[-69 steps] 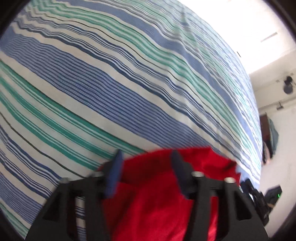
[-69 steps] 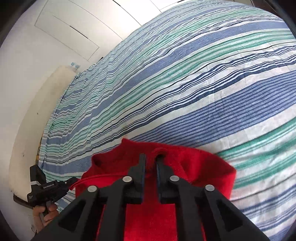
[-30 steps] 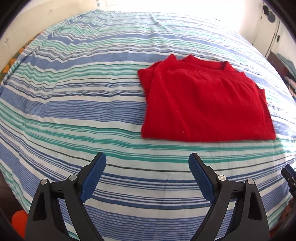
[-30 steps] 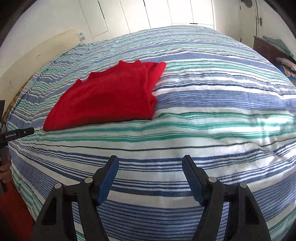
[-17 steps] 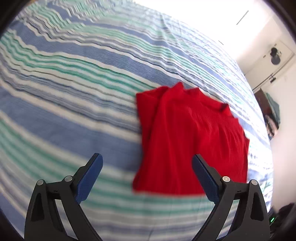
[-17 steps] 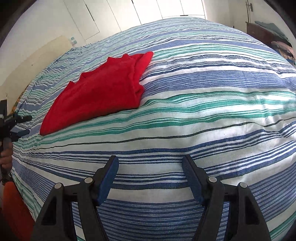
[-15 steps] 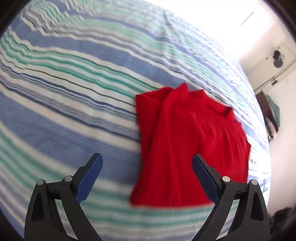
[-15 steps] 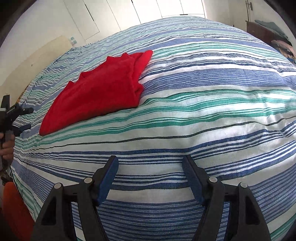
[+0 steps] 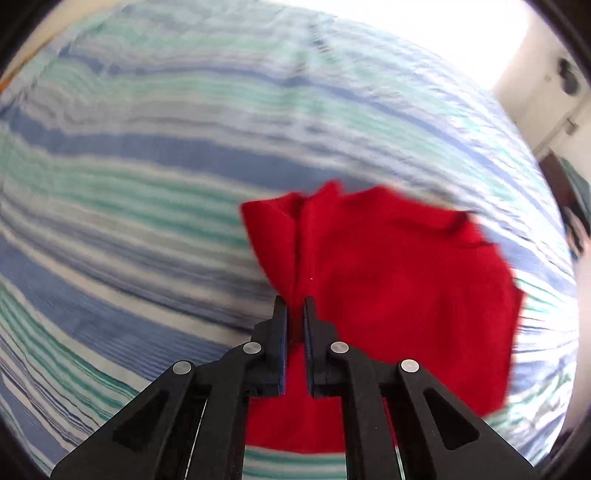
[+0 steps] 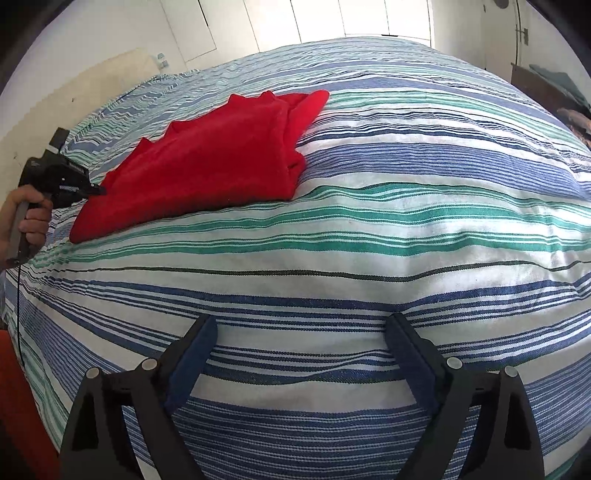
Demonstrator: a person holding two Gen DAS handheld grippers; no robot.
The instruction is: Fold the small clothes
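Note:
A folded red garment (image 9: 399,280) lies on the striped bed cover (image 9: 129,184). My left gripper (image 9: 294,314) is shut, with red cloth showing in the narrow gap at the garment's near left edge. In the right wrist view the red garment (image 10: 221,158) lies at the far left, and the left gripper (image 10: 98,190) touches its left corner. My right gripper (image 10: 301,332) is open and empty, low over the cover, well away from the garment.
The striped bed cover (image 10: 369,240) fills both views. White cupboard doors (image 10: 325,18) stand beyond the bed. A dark piece of furniture with clothes (image 10: 546,88) stands at the right. A person's hand (image 10: 31,214) holds the left gripper.
My left gripper has moved down to the garment's near left edge and closed from wide open. My right gripper has stayed open and almost still.

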